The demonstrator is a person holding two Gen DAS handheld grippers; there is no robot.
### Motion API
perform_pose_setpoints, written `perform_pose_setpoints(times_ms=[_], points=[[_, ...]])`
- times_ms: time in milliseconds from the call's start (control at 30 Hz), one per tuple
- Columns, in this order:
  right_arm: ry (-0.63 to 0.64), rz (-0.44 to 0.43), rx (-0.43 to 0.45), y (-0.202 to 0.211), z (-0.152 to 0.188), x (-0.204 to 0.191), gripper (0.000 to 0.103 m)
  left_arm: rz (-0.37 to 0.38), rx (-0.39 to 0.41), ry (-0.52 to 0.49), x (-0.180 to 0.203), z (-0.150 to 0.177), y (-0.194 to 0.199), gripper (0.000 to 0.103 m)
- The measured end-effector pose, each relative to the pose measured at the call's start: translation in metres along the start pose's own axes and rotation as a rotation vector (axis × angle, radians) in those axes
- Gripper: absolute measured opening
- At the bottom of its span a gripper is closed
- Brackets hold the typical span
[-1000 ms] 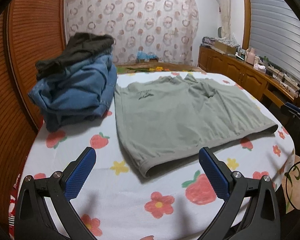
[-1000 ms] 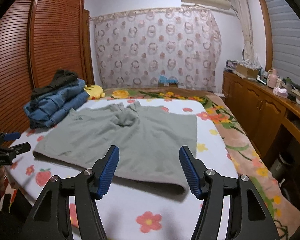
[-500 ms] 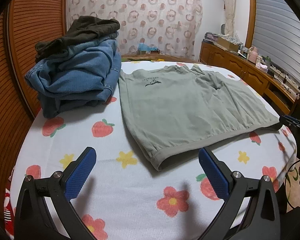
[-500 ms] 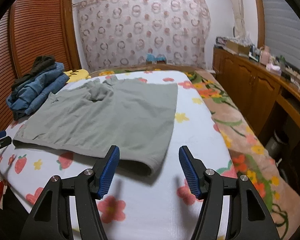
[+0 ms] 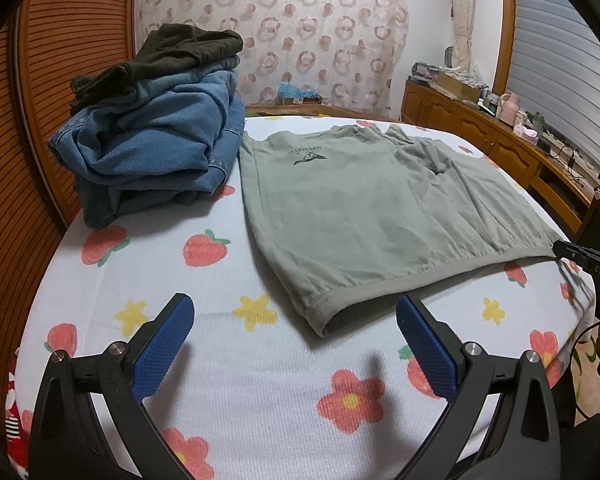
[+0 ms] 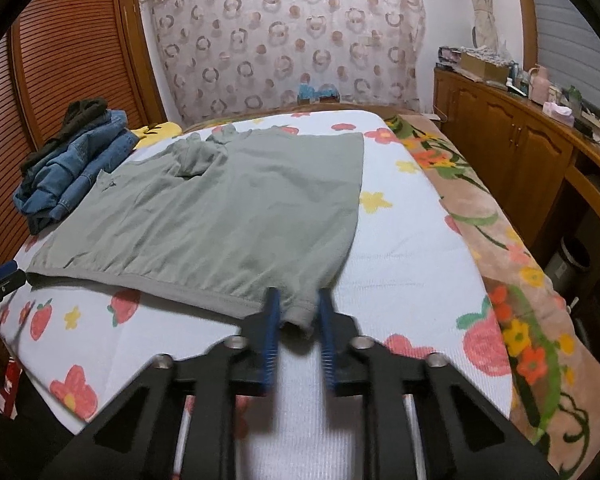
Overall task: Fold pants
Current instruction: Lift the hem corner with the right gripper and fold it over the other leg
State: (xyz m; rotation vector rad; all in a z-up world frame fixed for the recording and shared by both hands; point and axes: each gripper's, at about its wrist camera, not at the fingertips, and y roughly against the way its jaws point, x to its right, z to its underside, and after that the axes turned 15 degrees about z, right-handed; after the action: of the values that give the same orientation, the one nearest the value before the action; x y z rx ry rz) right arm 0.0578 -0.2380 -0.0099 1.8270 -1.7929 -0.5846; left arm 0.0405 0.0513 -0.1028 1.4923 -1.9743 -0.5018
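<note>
Soft, even indoor light, only faint shadows under my tools. Heavy fisheye bend with black corners, and my right tool point(image 6: 298, 312) is motion-blurred.
</note>
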Motion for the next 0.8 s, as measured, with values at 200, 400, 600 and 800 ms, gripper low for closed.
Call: perform_pose_setpoints(times_ms=[200, 400, 600, 800], points=[[-0.022, 0.001, 0.049, -0.006, -0.006, 0.018, 0.006, 0.001, 0.005, -0.005, 0.002, 0.0, 0.002, 0.102], [-0.041, 0.025, 0.093, 0.013, -0.004, 0.032, 0.006, 0.016, 0.009, -0.011, 0.005, -0.001, 0.003, 0.101], [-0.029, 0.028, 0.086, 0.012, 0.006, 0.025, 0.006, 0.1, -0.018, -0.045, 0.016, -0.003, -0.003, 0.086], [-0.025, 0.023, 0.07, 0.01, 0.013, 0.022, 0.006, 0.156, -0.056, -0.052, 0.019, -0.004, -0.013, 0.056]])
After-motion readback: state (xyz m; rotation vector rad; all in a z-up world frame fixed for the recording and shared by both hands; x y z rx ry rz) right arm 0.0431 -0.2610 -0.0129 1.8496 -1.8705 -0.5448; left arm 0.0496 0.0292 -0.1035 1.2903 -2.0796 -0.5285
